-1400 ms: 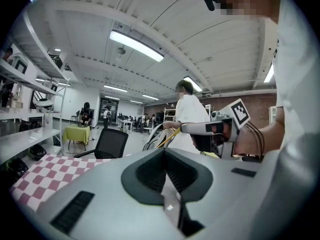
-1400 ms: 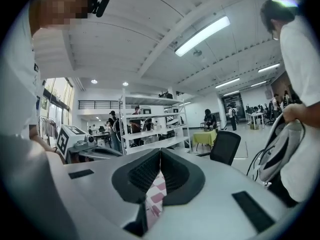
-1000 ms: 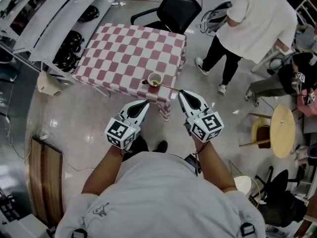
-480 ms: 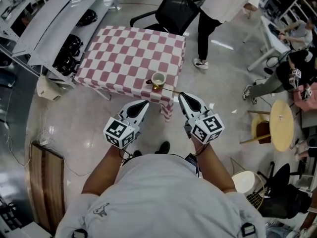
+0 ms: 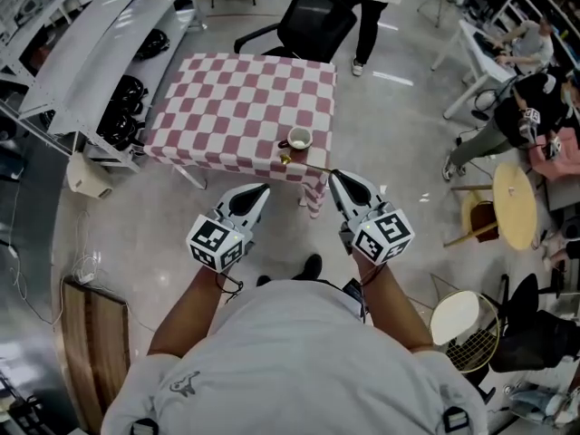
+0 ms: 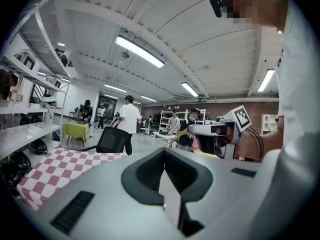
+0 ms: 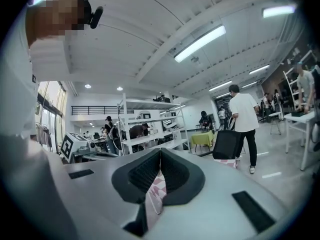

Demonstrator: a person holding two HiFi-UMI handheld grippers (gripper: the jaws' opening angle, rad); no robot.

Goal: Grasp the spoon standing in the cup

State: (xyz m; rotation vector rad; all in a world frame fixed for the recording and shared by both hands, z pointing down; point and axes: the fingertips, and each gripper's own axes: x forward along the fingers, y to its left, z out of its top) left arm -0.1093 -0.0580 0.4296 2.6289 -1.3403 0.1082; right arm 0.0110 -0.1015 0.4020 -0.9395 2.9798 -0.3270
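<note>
A white cup stands near the front right edge of a table with a pink and white checked cloth. A thin gold spoon slants out of it toward the table edge, its handle pointing at my right gripper. Both grippers hang in the air in front of the table, below its edge in the head view. The left gripper is shut and holds nothing, its jaws meeting in its own view. The right gripper is also shut and empty, closest to the spoon handle's end.
A black office chair stands behind the table. Grey shelving runs along the left. A round yellow table and seated people are at the right. A wooden board lies on the floor at lower left.
The table and cup have drifted up and to the right in the head view. The standing person at the back has walked off. Both grippers stay shut in the same pose.
</note>
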